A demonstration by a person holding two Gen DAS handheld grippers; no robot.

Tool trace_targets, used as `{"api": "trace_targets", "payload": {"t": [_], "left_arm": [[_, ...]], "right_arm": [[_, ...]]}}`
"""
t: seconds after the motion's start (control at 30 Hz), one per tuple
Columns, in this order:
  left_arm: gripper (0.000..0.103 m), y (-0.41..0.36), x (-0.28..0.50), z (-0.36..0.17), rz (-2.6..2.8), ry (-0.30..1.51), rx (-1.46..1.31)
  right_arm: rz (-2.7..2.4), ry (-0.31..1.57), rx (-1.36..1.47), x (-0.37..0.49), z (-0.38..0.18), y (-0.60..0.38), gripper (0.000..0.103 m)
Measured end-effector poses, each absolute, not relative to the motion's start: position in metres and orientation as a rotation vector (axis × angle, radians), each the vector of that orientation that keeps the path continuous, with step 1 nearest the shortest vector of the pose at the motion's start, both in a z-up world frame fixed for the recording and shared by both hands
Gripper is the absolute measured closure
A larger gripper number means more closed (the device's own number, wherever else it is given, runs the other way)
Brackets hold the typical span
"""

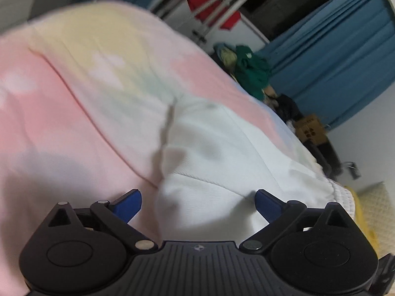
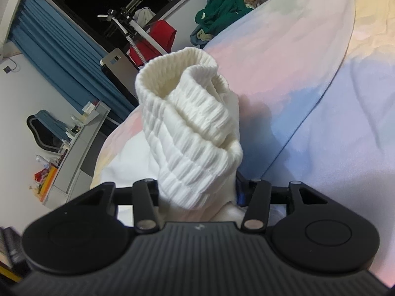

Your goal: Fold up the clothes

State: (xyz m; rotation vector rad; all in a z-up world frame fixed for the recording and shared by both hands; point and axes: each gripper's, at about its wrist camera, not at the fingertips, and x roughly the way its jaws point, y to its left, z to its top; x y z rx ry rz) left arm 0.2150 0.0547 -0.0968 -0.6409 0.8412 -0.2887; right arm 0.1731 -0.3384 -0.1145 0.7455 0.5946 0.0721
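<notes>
A white garment [image 1: 222,153] lies spread on a pastel pink, yellow and blue bedsheet [image 1: 74,98]. My left gripper [image 1: 197,206] is open just above the garment's near part, its blue pads [image 1: 127,206] wide apart with nothing between them. In the right wrist view my right gripper [image 2: 197,192] is shut on the garment's white ribbed cuff [image 2: 187,113], which stands up bunched above the jaws and hides the fingertips. The rest of the white garment [image 2: 116,162] hangs below toward the bed.
A pile of green and other clothes [image 1: 251,74] sits at the bed's far edge, also in the right wrist view [image 2: 219,7]. Blue curtains [image 1: 333,61], a drying rack with red cloth [image 2: 158,37], a grey desk [image 2: 74,153] and a cardboard box [image 1: 311,128] stand around the bed.
</notes>
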Motion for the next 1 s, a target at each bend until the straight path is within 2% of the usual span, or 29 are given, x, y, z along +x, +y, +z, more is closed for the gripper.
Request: {"api": "trace_targets", "payload": {"t": [0.27,0.43,0.5,0.7,0.8,1.0], "left_arm": [[0.007,0.047,0.231,-0.119,-0.349,0.888,-0.652],[0.018,0.039,0.231,-0.119,-0.345,0.878,-0.573],[0.028,0.037,0.229,-0.117,-0.347,0.866,-0.538],[0.046,0.036,0.221,-0.1,-0.386,0.807,-0.506],[0.05,0.035,0.216,-0.084,-0.425,0.774,-0.521],[0.052,0.003,0.203,-0.047,-0.515,0.745,-0.558]], "right_arm": [[0.088,0.554,0.713,0.175,-0.111,-0.334,0.051],[0.057,0.6,0.748,0.179,-0.122,-0.338,0.051],[0.051,0.6,0.741,0.178,-0.122,-0.336,0.051],[0.045,0.572,0.695,0.168,-0.106,-0.325,0.053],[0.051,0.551,0.688,0.156,-0.086,-0.323,0.054],[0.021,0.438,0.702,0.117,-0.04,-0.341,0.055]]}}
